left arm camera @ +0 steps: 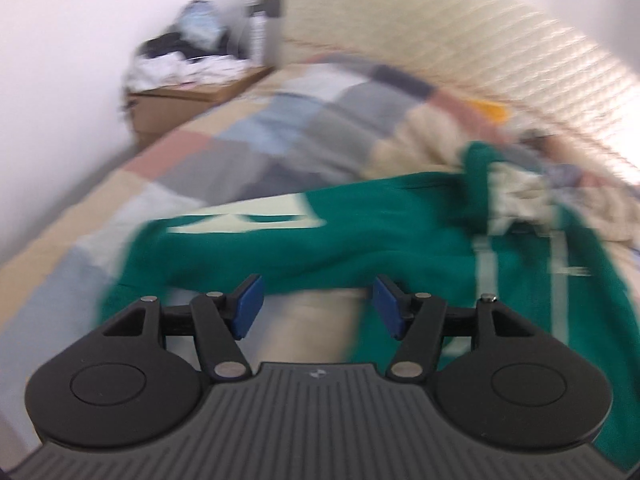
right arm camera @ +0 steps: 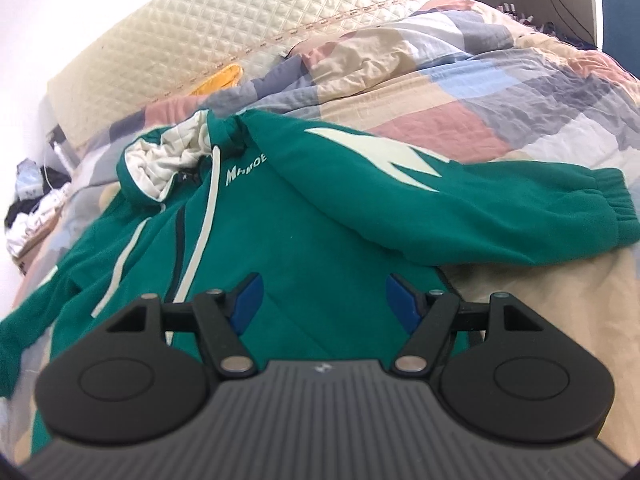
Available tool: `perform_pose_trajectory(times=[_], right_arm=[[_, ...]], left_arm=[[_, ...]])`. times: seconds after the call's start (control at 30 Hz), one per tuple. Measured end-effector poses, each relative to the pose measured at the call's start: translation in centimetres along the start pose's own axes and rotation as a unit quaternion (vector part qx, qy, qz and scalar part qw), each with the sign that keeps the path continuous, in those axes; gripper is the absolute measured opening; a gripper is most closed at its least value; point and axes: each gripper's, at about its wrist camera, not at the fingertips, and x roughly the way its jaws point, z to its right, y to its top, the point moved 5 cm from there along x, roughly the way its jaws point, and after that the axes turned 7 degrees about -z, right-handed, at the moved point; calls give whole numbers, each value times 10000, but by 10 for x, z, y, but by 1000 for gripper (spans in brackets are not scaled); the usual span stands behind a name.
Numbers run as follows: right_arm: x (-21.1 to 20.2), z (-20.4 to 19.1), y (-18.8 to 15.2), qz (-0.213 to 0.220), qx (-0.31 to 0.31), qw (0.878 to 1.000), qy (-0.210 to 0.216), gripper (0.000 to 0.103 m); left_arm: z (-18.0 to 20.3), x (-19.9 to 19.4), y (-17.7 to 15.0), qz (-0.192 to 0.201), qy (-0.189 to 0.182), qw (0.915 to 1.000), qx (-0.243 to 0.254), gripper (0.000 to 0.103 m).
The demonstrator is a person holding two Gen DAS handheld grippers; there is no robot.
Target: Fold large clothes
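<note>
A large green hoodie (right arm camera: 280,248) with pale stripes, a cream-lined hood and white lettering lies spread on the patchwork bedspread (right arm camera: 500,92). One sleeve (right arm camera: 460,208) with a pale flash lies across to the right, its cuff at the far right. My right gripper (right arm camera: 324,300) hovers open over the hoodie's body, nothing between its blue pads. In the blurred left wrist view the hoodie (left arm camera: 360,232) lies across the bed, its other sleeve (left arm camera: 224,236) reaching left. My left gripper (left arm camera: 316,304) stands open just short of that sleeve, with bare bedspread between its pads.
A cream quilted headboard (right arm camera: 224,40) runs along the far side of the bed. A yellow item (right arm camera: 220,80) lies at its foot. A cardboard box (left arm camera: 188,100) heaped with clothes stands beside the bed against the white wall. A blue chair and cables show at the far right.
</note>
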Motion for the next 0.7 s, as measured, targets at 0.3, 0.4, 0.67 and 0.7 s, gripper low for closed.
perform_pose_trajectory(times=[0.3,0.4,0.67,0.7], right_arm=[[-19,34,1,101,558,9984,12,70],[-21,42,7,190,642,9977,-45,70],[-9,62,26,412,942,9947,-62,70],[-6,64,29,424,959,9945,-57,70]], left_arm=[[148,-28,-59,-374,-1390,9892,282,67],[181,-33,-92,-421,-1509,9852,693,67],[186,8,-166,-730,-1338,9799,1284,68],[180,15,-170,-781,-1317,9798,1286,68]])
